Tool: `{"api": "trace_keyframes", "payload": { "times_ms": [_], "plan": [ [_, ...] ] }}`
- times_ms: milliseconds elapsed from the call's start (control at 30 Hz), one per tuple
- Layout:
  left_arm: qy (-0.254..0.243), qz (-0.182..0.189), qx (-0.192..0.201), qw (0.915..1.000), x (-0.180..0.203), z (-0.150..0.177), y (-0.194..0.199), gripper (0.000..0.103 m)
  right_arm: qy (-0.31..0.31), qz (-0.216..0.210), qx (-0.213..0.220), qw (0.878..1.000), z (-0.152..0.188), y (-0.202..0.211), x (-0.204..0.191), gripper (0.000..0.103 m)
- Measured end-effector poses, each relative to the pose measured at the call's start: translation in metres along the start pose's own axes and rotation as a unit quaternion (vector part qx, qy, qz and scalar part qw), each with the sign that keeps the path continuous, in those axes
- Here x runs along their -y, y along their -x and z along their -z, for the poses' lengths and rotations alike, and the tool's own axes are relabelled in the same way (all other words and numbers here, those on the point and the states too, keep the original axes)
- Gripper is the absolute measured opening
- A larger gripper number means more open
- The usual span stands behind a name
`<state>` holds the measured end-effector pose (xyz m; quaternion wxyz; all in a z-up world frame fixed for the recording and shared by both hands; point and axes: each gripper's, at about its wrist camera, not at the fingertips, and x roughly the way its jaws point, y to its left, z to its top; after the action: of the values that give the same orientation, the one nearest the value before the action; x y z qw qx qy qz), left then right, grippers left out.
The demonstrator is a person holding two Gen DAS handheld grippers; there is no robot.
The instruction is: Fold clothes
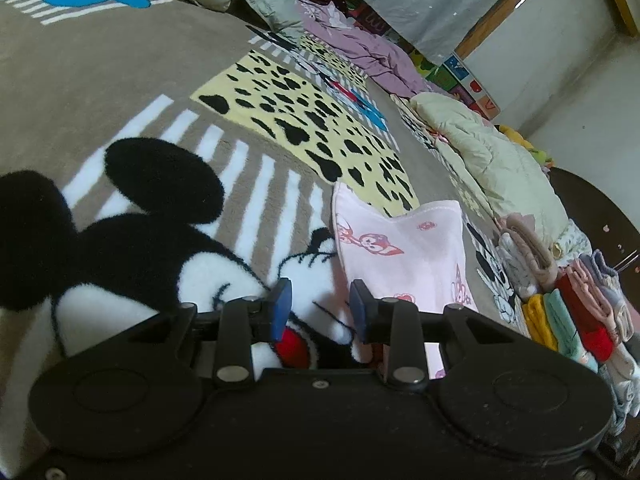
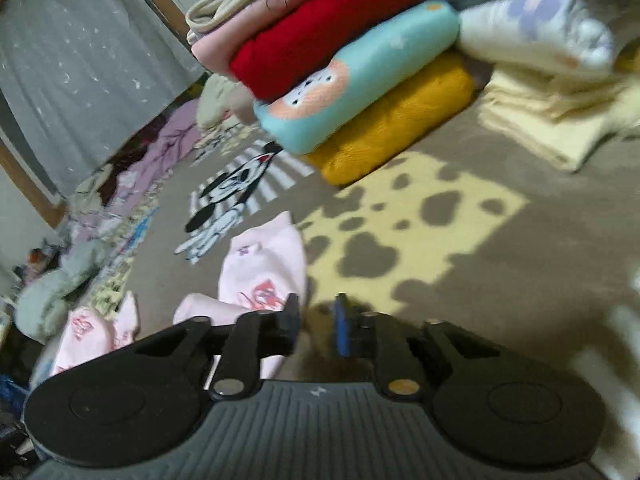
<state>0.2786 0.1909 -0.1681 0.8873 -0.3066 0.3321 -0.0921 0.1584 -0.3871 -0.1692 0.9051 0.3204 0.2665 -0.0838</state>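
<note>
One pink garment [image 1: 400, 256] is lying on the cartoon blanket [image 1: 120, 80], lower centre of frame. One stack of folded clothes [image 2: 352, 64] is sitting upper centre. Left gripper [image 1: 319, 310] and right gripper [image 2: 317, 322] are both hanging released, narrowly parted, grasping nothing.

Your right wrist view is motion-blurred. The pale pink printed garment [image 2: 264, 268] runs under the gripper body, its near end hidden.

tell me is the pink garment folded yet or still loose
Loose: the pink garment lies crumpled on the blanket, apart from the folded stack.
</note>
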Motion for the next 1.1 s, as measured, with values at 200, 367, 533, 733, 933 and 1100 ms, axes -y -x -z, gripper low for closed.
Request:
{"api": "trace_keyframes", "payload": {
  "times_ms": [200,367,533,733,933,1100],
  "plan": [
    [0.021,0.014,0.003,0.9997,0.000,-0.001,-0.005,0.030,0.143,-0.021,0.039,0.989,0.011,0.020,-0.070,0.033],
    [0.080,0.065,0.002,0.9947,-0.003,-0.003,-0.011,0.030,0.202,-0.141,-0.027,0.969,0.032,-0.010,-0.138,0.034],
    [0.021,0.081,0.032,0.9960,0.030,-0.005,-0.020,0.030,0.207,-0.249,-0.081,0.943,0.049,-0.049,-0.192,0.035],
    [-0.259,0.132,-0.036,0.9561,0.125,0.029,-0.049,0.030,0.128,-0.309,-0.102,0.937,0.049,-0.076,-0.178,0.042],
    [-0.333,0.171,-0.067,0.9249,0.137,0.033,-0.028,0.034,0.124,-0.324,-0.120,0.930,0.041,-0.080,-0.180,0.042],
    [-0.279,0.125,-0.022,0.9519,0.099,-0.001,0.003,0.036,0.151,-0.301,-0.143,0.931,0.047,-0.089,-0.185,0.042]
  ]
}}
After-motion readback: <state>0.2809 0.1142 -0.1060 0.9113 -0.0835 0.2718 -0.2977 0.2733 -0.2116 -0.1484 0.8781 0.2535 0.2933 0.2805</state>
